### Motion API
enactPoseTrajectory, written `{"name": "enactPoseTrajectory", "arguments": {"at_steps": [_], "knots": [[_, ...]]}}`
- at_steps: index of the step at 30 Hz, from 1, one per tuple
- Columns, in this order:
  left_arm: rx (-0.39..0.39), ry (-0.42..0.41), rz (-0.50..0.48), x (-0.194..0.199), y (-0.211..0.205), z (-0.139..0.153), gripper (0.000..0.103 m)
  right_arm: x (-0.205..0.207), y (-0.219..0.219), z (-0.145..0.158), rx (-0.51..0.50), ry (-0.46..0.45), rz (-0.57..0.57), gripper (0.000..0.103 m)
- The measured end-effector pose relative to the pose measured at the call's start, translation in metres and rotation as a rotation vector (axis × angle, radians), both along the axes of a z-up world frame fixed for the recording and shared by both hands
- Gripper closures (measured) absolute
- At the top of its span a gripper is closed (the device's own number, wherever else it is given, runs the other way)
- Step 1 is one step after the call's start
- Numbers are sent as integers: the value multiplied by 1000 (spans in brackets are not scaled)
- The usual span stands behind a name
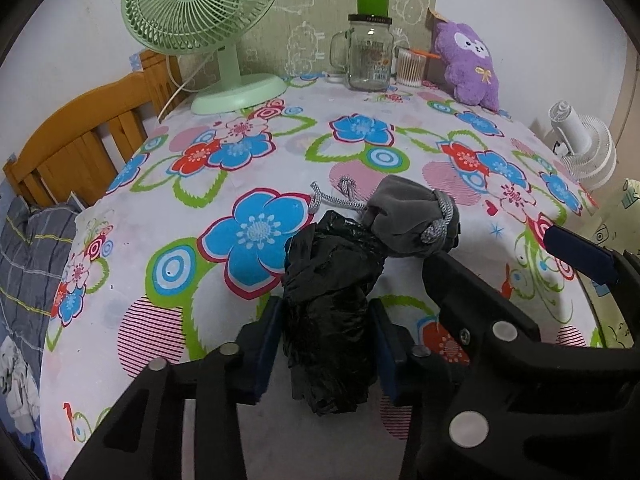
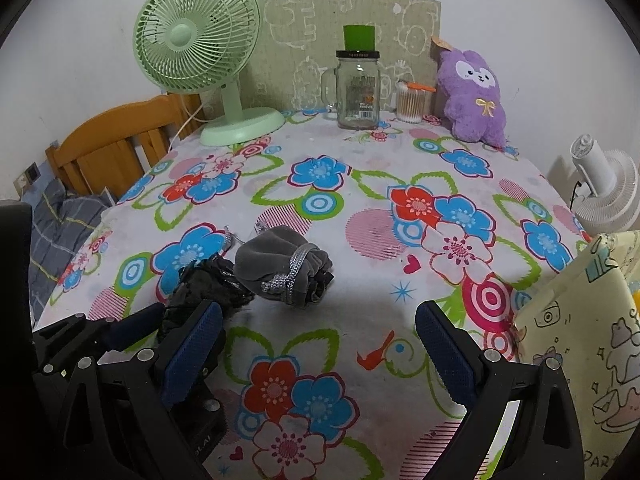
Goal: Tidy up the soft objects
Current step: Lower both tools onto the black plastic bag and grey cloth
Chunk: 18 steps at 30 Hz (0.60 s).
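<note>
Tablecloth point(image 2: 360, 280) floral, over table | green fan point(image 2: 196, 56), jar point(image 2: 357, 92), purple plush point(image 2: 472, 96) stood at back | my left claw point(image 1: 326, 344) pinched black plastic bag point(image 1: 328, 312) beside grey pouch point(image 2: 280, 268) | my right claw point(image 2: 320, 344) gaped empty

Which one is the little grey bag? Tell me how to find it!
Start at the flowery tablecloth and look at its near middle, far in front of the green fan. Two soft bundles lie touching there. The grey drawstring pouch is the smooth, velvety one with a silvery cord wrapped around it, not the crinkly black plastic bag on its left.
</note>
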<state>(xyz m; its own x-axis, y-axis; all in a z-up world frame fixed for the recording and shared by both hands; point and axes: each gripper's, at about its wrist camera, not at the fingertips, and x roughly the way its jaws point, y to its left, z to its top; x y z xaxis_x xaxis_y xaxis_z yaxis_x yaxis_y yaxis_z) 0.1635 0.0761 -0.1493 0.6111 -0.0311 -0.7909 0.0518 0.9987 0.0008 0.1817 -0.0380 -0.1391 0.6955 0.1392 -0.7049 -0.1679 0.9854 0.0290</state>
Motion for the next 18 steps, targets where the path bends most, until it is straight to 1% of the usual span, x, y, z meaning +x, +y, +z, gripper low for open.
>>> {"name": "enactPoseTrajectory", "arguments": {"at_steps": [6,10,14,18], "knots": [[2,4,6,2,2,1,68,3,1,-1,13,9,13,4],[37,-23,6,5,4,12,69,8,3,4,42,10,21,4],[50,-27,19,10,9,16,69,13,11,10,31,-5,29,4],[44,-21,37,16,15,14,69,19,15,10,25,-7,31,4]]}}
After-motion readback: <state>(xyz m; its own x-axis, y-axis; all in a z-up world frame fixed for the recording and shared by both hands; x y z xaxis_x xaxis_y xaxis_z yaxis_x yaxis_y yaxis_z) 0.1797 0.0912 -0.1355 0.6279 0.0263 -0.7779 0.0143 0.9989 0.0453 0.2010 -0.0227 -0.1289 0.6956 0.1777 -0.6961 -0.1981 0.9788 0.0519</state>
